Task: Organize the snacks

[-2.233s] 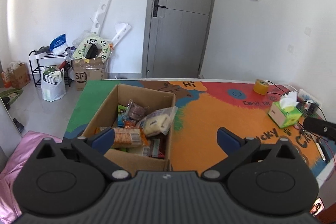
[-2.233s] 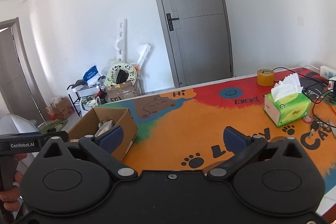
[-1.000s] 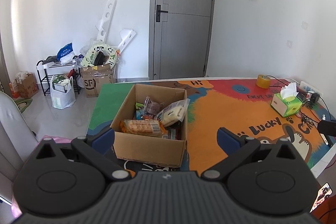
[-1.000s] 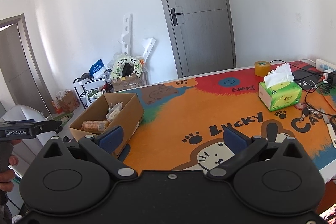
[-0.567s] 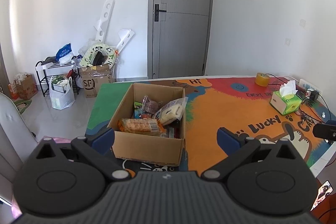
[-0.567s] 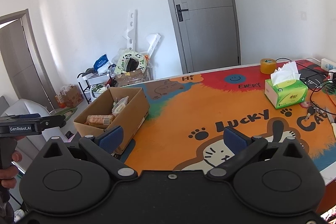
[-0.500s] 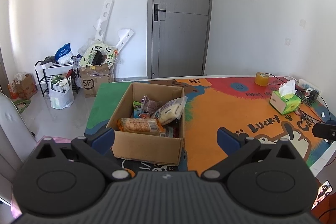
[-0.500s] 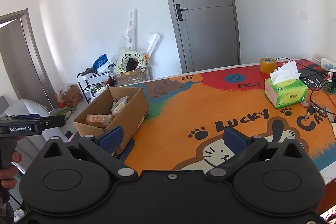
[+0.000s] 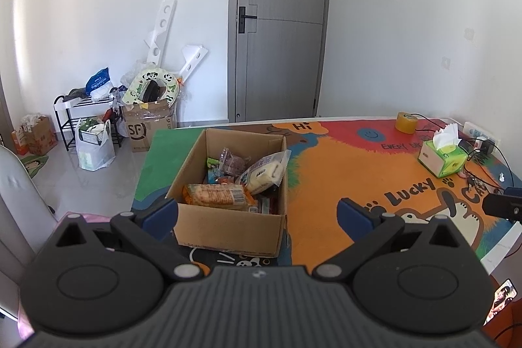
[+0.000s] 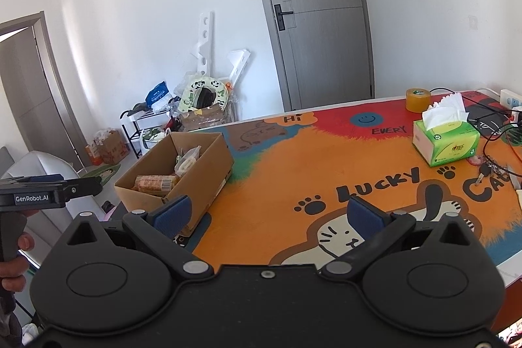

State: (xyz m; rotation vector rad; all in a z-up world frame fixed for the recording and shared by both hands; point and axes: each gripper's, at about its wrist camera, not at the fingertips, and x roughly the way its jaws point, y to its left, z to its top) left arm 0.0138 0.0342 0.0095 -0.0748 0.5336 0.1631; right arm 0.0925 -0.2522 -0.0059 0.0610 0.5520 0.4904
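An open cardboard box [image 9: 228, 224] stands on the left part of the colourful cartoon mat [image 9: 342, 172]. It holds several snack packs: an orange biscuit pack [image 9: 215, 195] at the front, a white bread bag [image 9: 262, 173] leaning on the right wall, a dark wrapped snack [image 9: 233, 163] behind. My left gripper [image 9: 257, 212] is open and empty, held back from the box's near side. My right gripper [image 10: 267, 212] is open and empty above the mat, right of the box [image 10: 195, 181]. The left gripper also shows in the right wrist view [image 10: 49, 189].
A green tissue box [image 10: 445, 142], a roll of tape [image 10: 418, 100], keys [image 10: 487, 172] and cables with a power strip [image 10: 509, 114] lie at the mat's right end. Boxes, bags and a rack [image 9: 88, 116] stand on the floor by the grey door [image 9: 280, 22].
Both grippers have pulled back and up from the table, so the box and mat look farther away. Both stay open and empty. The snacks in the box have not moved.
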